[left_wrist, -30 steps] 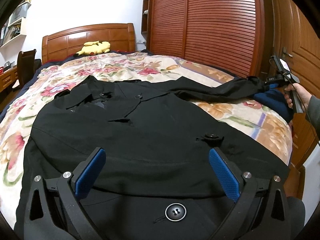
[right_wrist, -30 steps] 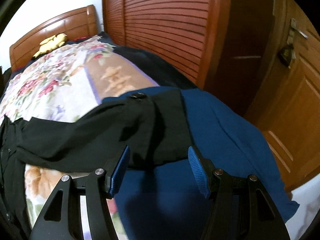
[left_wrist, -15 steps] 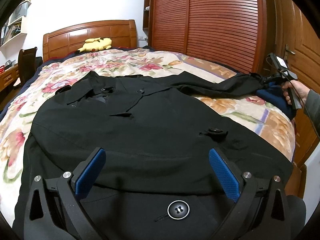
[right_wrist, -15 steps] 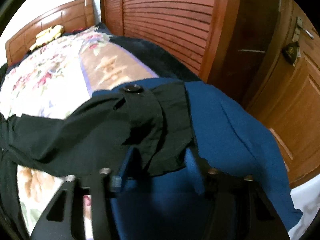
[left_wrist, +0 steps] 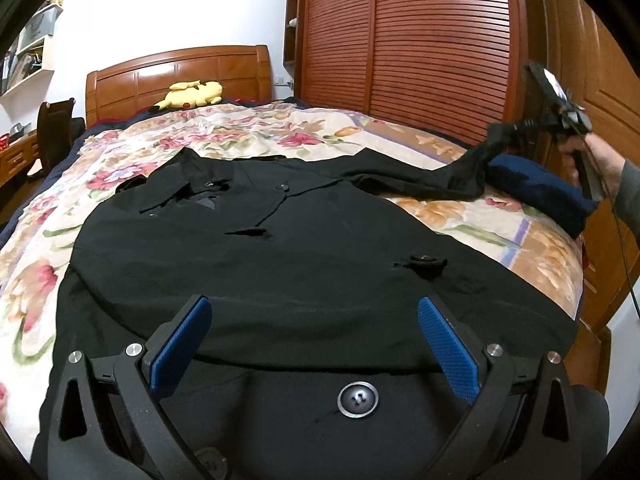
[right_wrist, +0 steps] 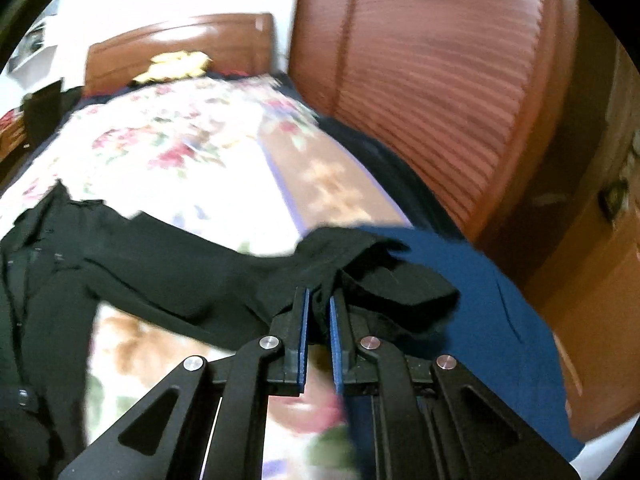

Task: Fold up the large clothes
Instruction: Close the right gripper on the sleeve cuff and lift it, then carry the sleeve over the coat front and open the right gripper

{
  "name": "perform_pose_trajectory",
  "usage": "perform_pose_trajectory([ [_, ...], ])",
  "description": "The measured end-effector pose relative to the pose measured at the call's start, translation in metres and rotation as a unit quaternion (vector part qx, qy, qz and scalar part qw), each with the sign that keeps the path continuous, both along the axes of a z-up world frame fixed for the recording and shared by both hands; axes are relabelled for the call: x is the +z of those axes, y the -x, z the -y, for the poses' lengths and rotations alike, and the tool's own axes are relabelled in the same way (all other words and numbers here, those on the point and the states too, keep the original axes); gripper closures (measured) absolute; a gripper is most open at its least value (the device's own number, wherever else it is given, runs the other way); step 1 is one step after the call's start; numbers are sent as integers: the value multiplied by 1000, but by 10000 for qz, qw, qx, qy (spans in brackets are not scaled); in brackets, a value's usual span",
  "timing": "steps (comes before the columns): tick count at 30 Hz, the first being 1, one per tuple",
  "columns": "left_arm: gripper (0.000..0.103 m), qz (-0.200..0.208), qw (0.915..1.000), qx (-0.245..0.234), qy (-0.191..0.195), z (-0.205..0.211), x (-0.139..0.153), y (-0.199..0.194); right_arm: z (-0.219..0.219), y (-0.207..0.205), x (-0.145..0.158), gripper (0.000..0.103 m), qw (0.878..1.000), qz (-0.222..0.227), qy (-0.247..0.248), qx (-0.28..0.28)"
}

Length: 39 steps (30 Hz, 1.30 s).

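A large black coat (left_wrist: 256,264) lies spread on the floral bedspread (left_wrist: 224,132), collar towards the headboard. My left gripper (left_wrist: 316,328) hovers open over its lower front, near a big button (left_wrist: 357,399), nothing between the blue pads. The coat's right sleeve (left_wrist: 404,174) stretches to the bed's right edge, where my right gripper (left_wrist: 498,134) has it pinched and lifted. In the right wrist view the right gripper (right_wrist: 319,308) is shut on the sleeve cuff (right_wrist: 360,276), black cloth bunched between the pads.
A folded dark blue garment (left_wrist: 540,188) lies at the bed's right edge under the lifted cuff. A yellow plush toy (left_wrist: 192,94) rests by the wooden headboard (left_wrist: 180,68). Slatted wardrobe doors (left_wrist: 420,48) stand right of the bed. A chair (left_wrist: 54,136) is at far left.
The right gripper closed on the sleeve cuff and lifted it off the blue garment, rolling as it rose. The left gripper stayed open over the coat's front.
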<state>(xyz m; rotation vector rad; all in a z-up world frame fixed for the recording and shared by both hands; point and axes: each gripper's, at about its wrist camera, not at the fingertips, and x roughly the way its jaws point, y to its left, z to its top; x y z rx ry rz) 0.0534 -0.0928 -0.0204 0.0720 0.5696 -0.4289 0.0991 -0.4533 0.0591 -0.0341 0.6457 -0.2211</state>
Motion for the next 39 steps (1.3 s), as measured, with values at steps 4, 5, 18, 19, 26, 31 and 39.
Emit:
perform_pose_trajectory([
  [4, 0, -16, 10000, 35, -90, -11, 0, 5, -54, 6, 21, 95, 9971, 277, 135, 699],
  [5, 0, -20, 9999, 56, -102, -16, 0, 7, -69, 7, 24, 95, 9956, 340, 183, 857],
  [18, 0, 78, 9985, 526, -108, -80, 8, 25, -231, 28, 45, 96, 9556, 892, 270, 2794],
  [19, 0, 88, 9982, 585, -86, -87, 9, 26, -231, 34, 43, 96, 9511, 946, 252, 2931],
  [26, 0, 123, 9950, 982, 104, -128, 14, 31, -270, 83, 49, 96, 9164, 1162, 156, 3827],
  [31, 0, 149, 9924, 1202, 212, -152, 15, 36, -266, 106, 44, 96, 8999, 1015, -20, 4240],
  [39, 0, 140, 9904, 1329, 351, -165, 16, 35, -239, 102, 45, 70, 9067, 809, 10, 4139],
])
